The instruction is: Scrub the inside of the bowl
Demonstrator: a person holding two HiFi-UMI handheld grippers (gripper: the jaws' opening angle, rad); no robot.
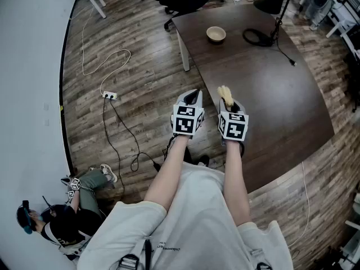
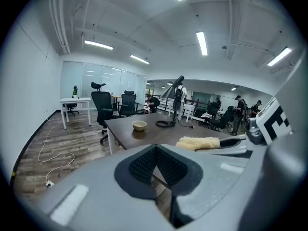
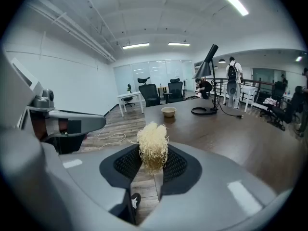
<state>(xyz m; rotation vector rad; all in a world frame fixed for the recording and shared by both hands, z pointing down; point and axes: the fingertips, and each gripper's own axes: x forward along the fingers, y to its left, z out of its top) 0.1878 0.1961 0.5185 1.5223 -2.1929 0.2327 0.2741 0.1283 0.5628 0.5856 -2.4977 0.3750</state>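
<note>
Step in hand: approach. Neither tool has reached the bowl (image 1: 216,34), so scrubbing is judged not yet begun.
Bowl location: upright on the far part of the dark table (image 1: 270,100), well apart from both tools and near a black desk lamp (image 1: 275,4).
Right tool (image 3: 154,170): jaws clamped on a pale, straw-coloured fibre scrubber (image 3: 153,146). The tuft stands out past the jaw tips.
Left tool (image 2: 155,167): jaws together, nothing between them.
Tool position: both are held side by side at the near table edge, close to the person's body.
Procedure, left tool: the operator should part the jaws and take the bowl by its rim, or press it to the table, so that it neither slides nor spins.
Procedure, right tool: the operator should lower the tuft into the bowl from above. The fibres, not the jaw tips, should meet the inner wall. The sweep should run in circles from the bottom up to the rim.
Grip check: the scrubber appears to be held by its lower end only. Moderate pressure is advised, or it may twist out.
Hazard: the lamp and its cable lie near the bowl, so the strokes should keep clear of them.
Markings: each tool's cube carries black-and-white square markers, with no words.
Other writing: the small print on the person's shirt cannot be read. No brand shows on the bowl or the scrubber.
</note>
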